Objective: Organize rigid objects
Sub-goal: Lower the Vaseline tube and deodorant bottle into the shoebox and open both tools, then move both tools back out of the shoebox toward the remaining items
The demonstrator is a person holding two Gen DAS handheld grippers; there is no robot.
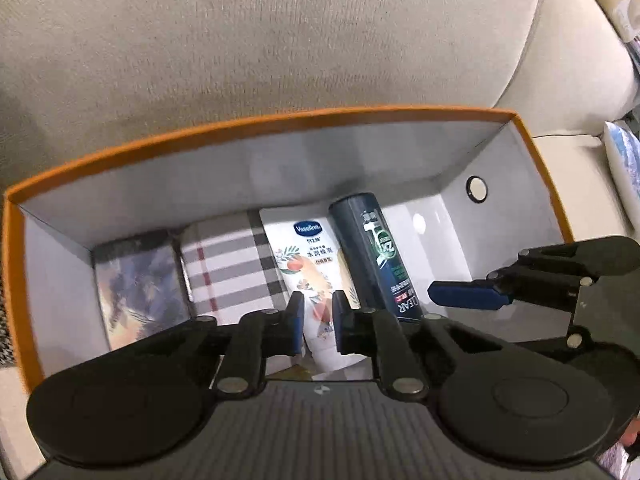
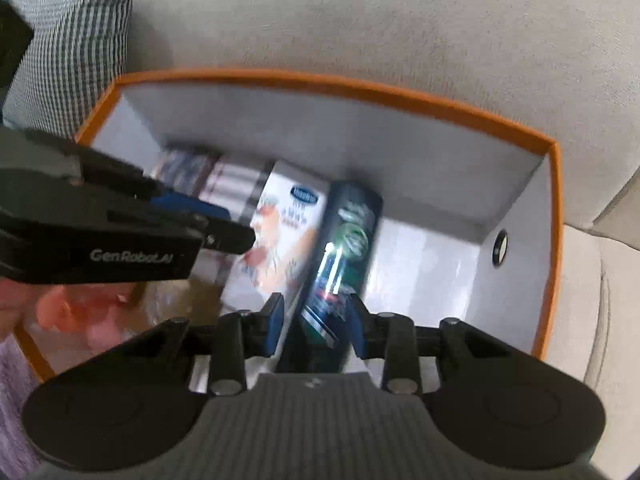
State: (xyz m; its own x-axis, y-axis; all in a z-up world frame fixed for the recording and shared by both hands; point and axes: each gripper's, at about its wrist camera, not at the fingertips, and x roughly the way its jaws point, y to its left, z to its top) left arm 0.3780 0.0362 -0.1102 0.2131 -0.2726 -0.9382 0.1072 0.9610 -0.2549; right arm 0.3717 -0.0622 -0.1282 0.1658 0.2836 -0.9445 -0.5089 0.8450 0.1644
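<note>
Left tongs (image 1: 316,312) angled steeply into orange box (image 1: 280,118), pinching white tube (image 1: 308,264), right tongs (image 2: 316,320) clasping dark bottle (image 2: 344,248).

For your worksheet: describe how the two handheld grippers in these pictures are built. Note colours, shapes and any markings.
Both the left gripper and the right gripper are matte black, with hinged link arms joined by silver pins, round disc-shaped housings on each side and a ribbed grey centre plate. The fingers carry blue pads. White lettering reads GenRobot.AI along the left gripper's side.
</note>
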